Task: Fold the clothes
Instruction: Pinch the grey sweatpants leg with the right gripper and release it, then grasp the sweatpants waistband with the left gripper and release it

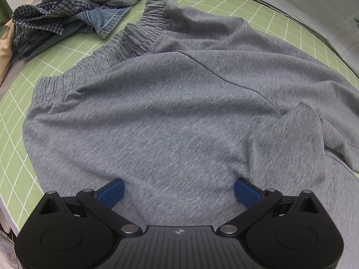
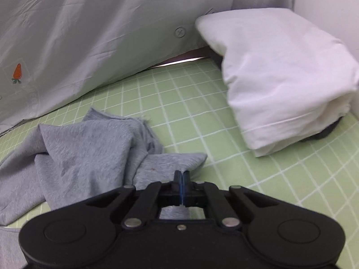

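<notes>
Item: grey sweat shorts (image 1: 170, 112), elastic waistband (image 1: 107, 53) at the far left of the left tongs (image 1: 178, 191), body spread over a bed with a green grid-pattern sheet (image 1: 13, 121). One leg end lies rumpled and doubled back ahead-left of the right tongs (image 2: 182, 174).

Left tongs: jaws wide apart, blue fingertips (image 1: 112, 191) resting on or just above the grey cloth, nothing held.

Right tongs: jaws pressed together, apparently pinching a hem of the shorts' leg (image 2: 170, 161) directly at the tips; the nip itself is partly hidden by the tongs' body.

Other stock: heap of unfolded clothes (image 1: 67, 18), plaid and denim among them, far ahead-left of the left tongs; white pillow (image 2: 280, 74) ahead-right of the right tongs; pale quilt with carrot print (image 2: 89, 33) ahead of them.

Handling note (judgement): the shorts lie opened out but not yet squared. With the right tongs drawing the leg hem taut and flat, the left tongs serve best pinning the body near the crotch so that the cloth does not drag. Jersey is limp and stretchy: pull low and slow, smooth the doubled-back flap, and align leg on leg at the waistband before any crease.
</notes>
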